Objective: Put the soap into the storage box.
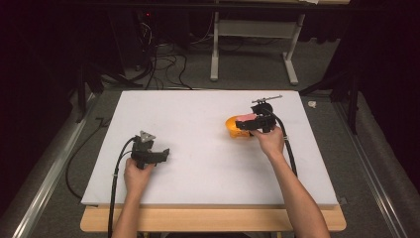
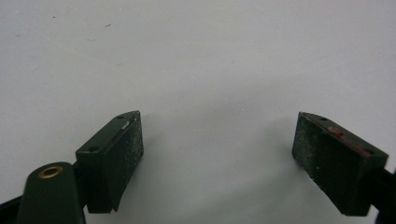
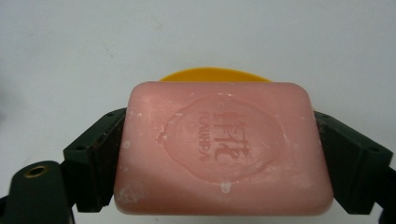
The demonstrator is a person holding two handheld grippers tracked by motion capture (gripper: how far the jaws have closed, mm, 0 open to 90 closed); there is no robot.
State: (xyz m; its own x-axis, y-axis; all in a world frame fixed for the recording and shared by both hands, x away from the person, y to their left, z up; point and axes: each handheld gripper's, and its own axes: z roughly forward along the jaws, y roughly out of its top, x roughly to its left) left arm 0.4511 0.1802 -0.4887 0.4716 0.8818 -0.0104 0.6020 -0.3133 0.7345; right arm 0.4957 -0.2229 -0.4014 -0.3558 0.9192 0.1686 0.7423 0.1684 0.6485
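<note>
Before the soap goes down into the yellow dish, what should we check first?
1. Right gripper clamps the pink soap on both sides: ok.
2. Soap sits level between the jaws: ok.
3. Yellow dish lies under and behind the soap: ok.
4. Dish is empty inside: cannot tell, the soap hides it.
5. Left gripper is open, holding nothing, over bare table: ok.
6. Left gripper stays far from the dish: ok.

Pink soap bar [image 3: 223, 149] (embossed) between black pads [image 3: 100, 158], over orange dish [image 3: 215, 74]
</note>
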